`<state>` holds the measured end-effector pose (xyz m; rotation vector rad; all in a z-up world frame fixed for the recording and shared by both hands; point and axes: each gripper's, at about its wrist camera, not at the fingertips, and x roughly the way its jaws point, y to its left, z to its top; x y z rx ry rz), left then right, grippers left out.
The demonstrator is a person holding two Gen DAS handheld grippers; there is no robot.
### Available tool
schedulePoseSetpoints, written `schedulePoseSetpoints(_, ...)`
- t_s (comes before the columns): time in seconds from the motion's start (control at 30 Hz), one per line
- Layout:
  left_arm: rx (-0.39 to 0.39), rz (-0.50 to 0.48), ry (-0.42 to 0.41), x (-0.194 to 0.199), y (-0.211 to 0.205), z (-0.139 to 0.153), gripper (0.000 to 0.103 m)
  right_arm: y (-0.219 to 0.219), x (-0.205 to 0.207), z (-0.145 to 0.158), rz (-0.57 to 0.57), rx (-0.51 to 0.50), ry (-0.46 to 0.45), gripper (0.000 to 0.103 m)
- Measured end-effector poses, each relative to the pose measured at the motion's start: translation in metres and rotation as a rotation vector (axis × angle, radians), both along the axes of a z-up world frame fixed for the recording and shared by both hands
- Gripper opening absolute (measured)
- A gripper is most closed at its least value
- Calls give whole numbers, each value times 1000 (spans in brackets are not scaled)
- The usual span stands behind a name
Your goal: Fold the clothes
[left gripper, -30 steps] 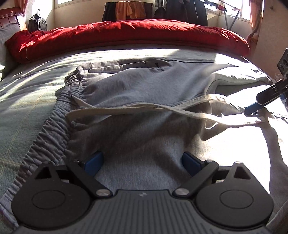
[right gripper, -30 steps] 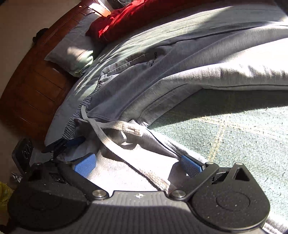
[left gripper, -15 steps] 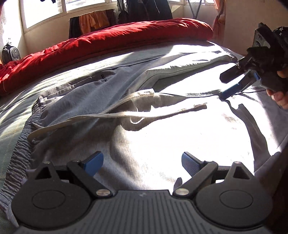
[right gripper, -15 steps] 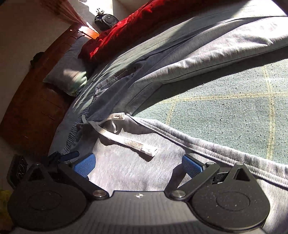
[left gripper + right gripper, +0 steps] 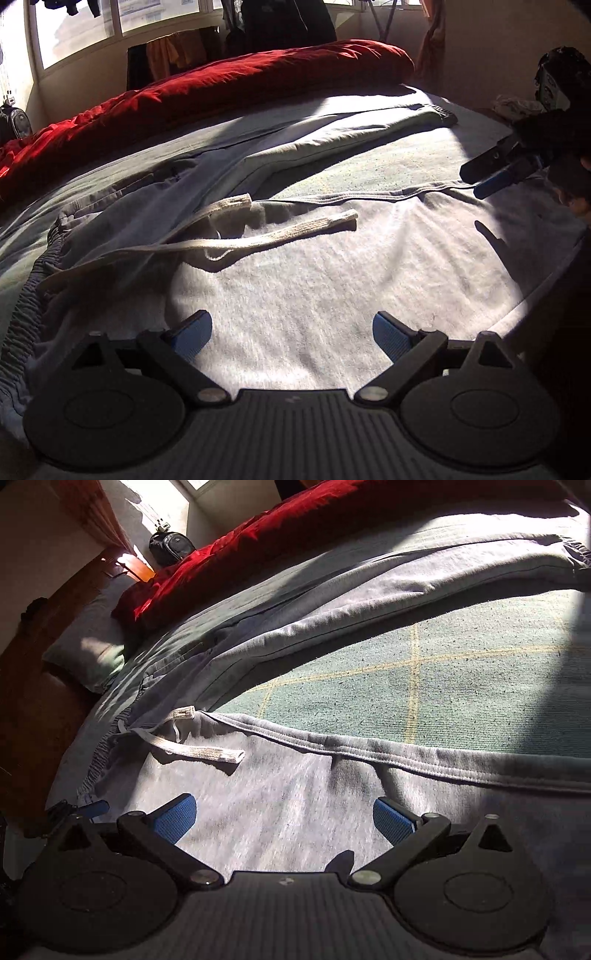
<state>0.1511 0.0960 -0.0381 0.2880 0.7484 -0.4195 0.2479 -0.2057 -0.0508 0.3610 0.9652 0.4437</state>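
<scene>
Grey sweatpants [image 5: 295, 288] lie spread across the bed [image 5: 461, 672], on a green checked cover, with the elastic waistband [image 5: 22, 317] bunched toward the headboard side and one leg [image 5: 351, 140] stretched off toward the red duvet [image 5: 221, 92] along the far edge. Two pale drawstring ends [image 5: 295, 229] trail loose over the sunlit fabric. The left gripper [image 5: 291, 328] hovers low over the near leg, its blue pads wide apart and holding nothing. The right gripper [image 5: 284, 812] hangs over the same leg further along, near its stitched seam [image 5: 388, 757], its jaws likewise spread with no cloth between them. A grey pillow [image 5: 85, 653] rests against the wooden headboard [image 5: 33, 686].
</scene>
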Motion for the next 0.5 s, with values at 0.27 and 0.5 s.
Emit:
schedulePoseSetpoints(0.27,14,-132,0,-20,-72,-12,94,-1,-55,-20,-8,-351,-140,103)
schedulePoseSetpoints(0.5,-6,-139,100,-33,-105,-39,94,-25,-76,-28,-70,-312,-171,103)
